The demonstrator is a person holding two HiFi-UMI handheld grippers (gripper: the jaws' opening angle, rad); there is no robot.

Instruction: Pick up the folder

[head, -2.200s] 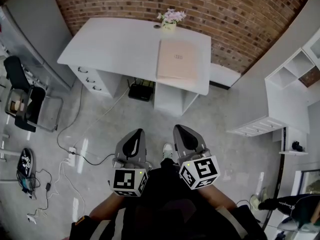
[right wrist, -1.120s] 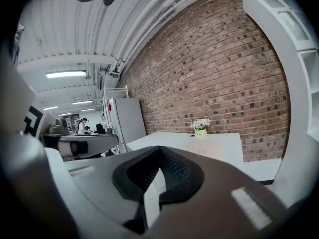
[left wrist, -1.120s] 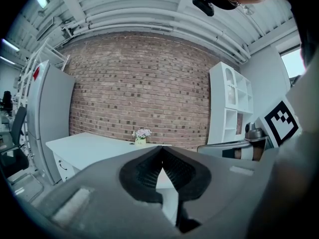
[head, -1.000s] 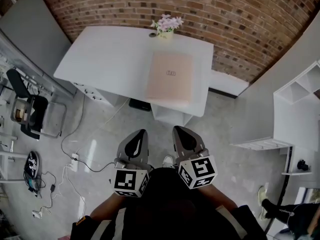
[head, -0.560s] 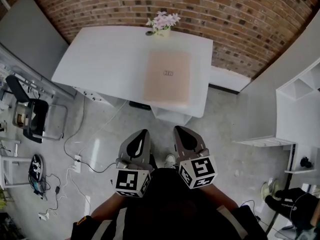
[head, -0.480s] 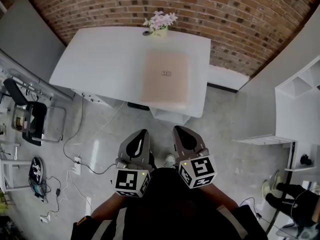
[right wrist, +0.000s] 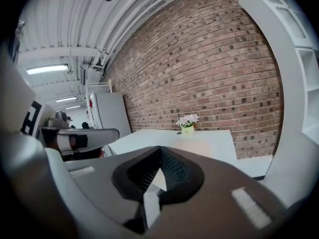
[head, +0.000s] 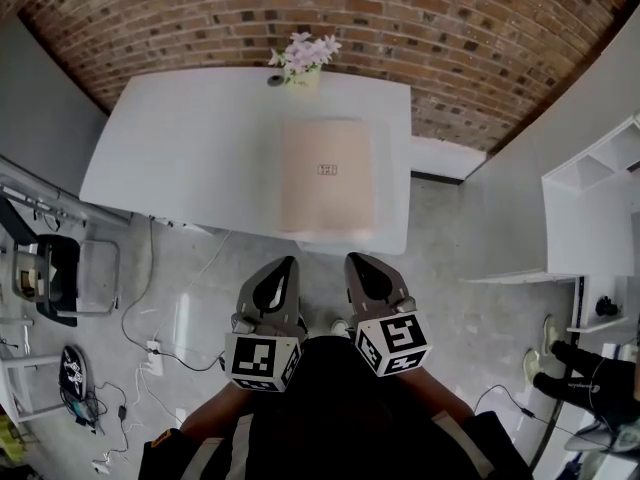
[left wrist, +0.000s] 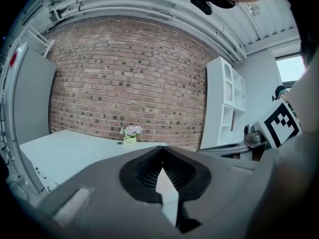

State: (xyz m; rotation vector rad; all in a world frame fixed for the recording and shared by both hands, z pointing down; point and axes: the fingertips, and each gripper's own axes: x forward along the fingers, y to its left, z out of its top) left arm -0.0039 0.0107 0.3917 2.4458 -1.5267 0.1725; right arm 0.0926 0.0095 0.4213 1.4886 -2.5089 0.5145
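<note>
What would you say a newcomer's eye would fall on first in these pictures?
The pale pink folder lies flat on the right part of the white desk, with a pot of flowers at its far edge before the red brick wall. Nearer, the left tongs and right tongs point side by side at the desk, both shut and empty.

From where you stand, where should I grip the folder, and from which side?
Grip the folder by its near edge, coming in low from the front of the desk. It lies flat, with nothing to pinch from above, but that edge sits close to the desk's front edge, likely letting a jaw slip under. The left gripper and right gripper are shut; open one first.
</note>
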